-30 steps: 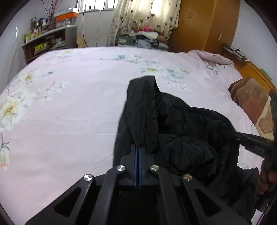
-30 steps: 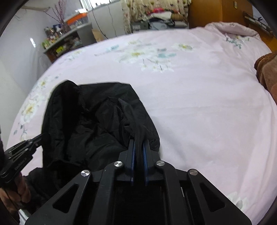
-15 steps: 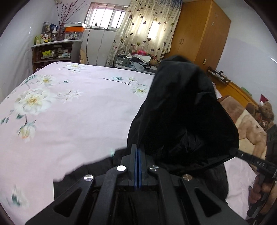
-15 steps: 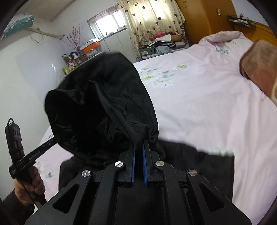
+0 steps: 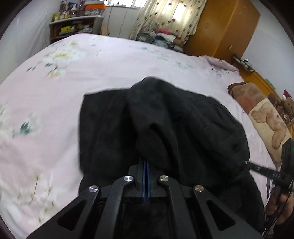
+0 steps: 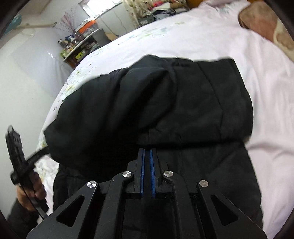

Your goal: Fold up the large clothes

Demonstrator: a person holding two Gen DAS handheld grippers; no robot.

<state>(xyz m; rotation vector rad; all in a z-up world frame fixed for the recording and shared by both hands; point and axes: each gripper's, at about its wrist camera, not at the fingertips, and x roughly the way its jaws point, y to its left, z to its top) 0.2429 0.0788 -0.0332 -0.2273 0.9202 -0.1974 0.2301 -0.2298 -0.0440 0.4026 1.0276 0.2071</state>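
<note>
A large black padded jacket [image 5: 174, 128] lies on the pink floral bed sheet [image 5: 55, 92]; it also shows in the right wrist view [image 6: 174, 103]. My left gripper [image 5: 146, 161] is shut on a fold of the jacket near its left side. My right gripper [image 6: 147, 152] is shut on the jacket's edge, with its blue pads close together. The held part is doubled over the lower part of the jacket. The right gripper shows at the right edge of the left wrist view [image 5: 264, 171], and the left gripper shows in the right wrist view [image 6: 27, 161].
A brown bear-print blanket [image 5: 262, 114] lies at the bed's right side. A wooden wardrobe [image 5: 224, 27], curtained window [image 5: 165, 16] and cluttered shelf [image 5: 73, 27] stand beyond the bed. A white wall [image 6: 27, 69] is at the left.
Both grippers lifted the jacket's held edge high off the bed, then carried it forward and down, so the jacket now lies doubled over on the sheet.
</note>
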